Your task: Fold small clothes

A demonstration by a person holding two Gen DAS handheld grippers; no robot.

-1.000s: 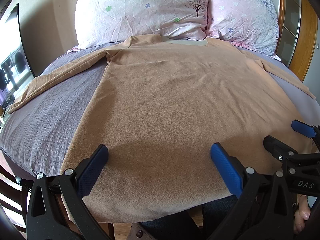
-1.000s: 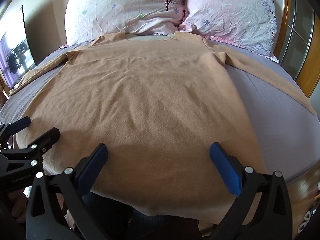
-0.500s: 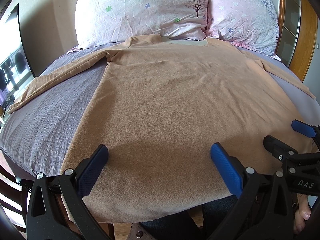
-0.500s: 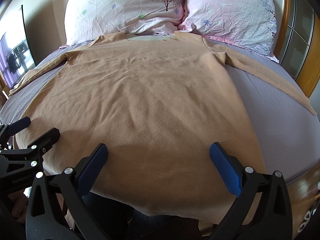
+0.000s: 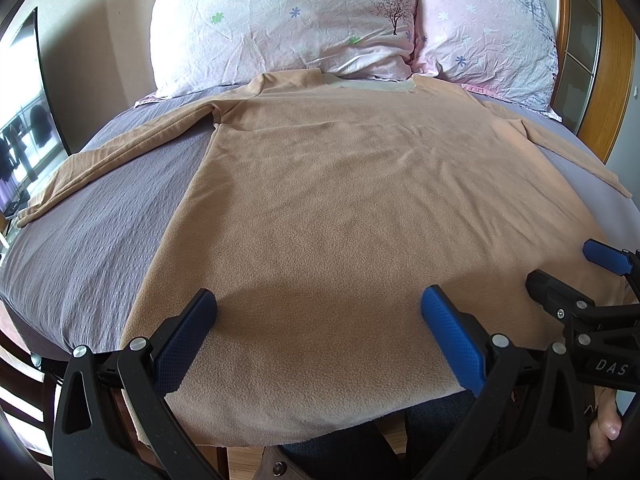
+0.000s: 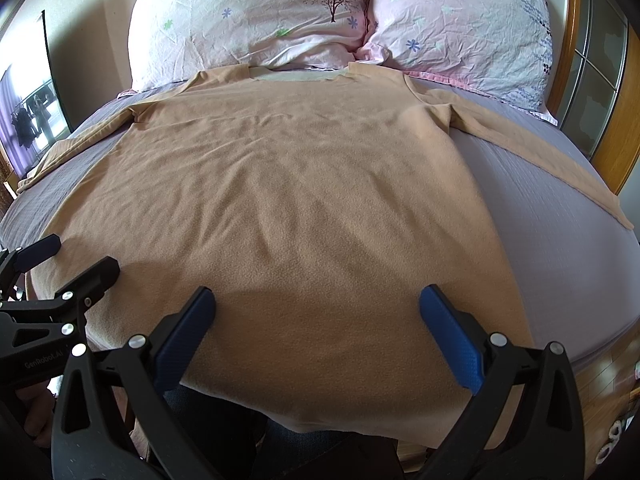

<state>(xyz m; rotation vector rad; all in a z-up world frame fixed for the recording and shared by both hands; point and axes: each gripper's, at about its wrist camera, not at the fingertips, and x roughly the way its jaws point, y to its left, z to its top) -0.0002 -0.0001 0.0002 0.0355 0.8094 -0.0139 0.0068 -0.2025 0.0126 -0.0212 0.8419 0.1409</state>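
We see the shirt point(image 5: 360, 208) spread flat on the bed point(image 5: 100, 232), its hem hanging out of sight behind our left gripper point(image 5: 318, 312) and right gripper point(image 6: 316, 308), both spread wide and empty.

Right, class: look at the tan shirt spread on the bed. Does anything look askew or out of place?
Mostly tidy. The tan long-sleeved shirt lies flat, sleeves spread, but its hem hangs over the bed's near edge and its collar touches the pillows. Both tools are open above the hem.
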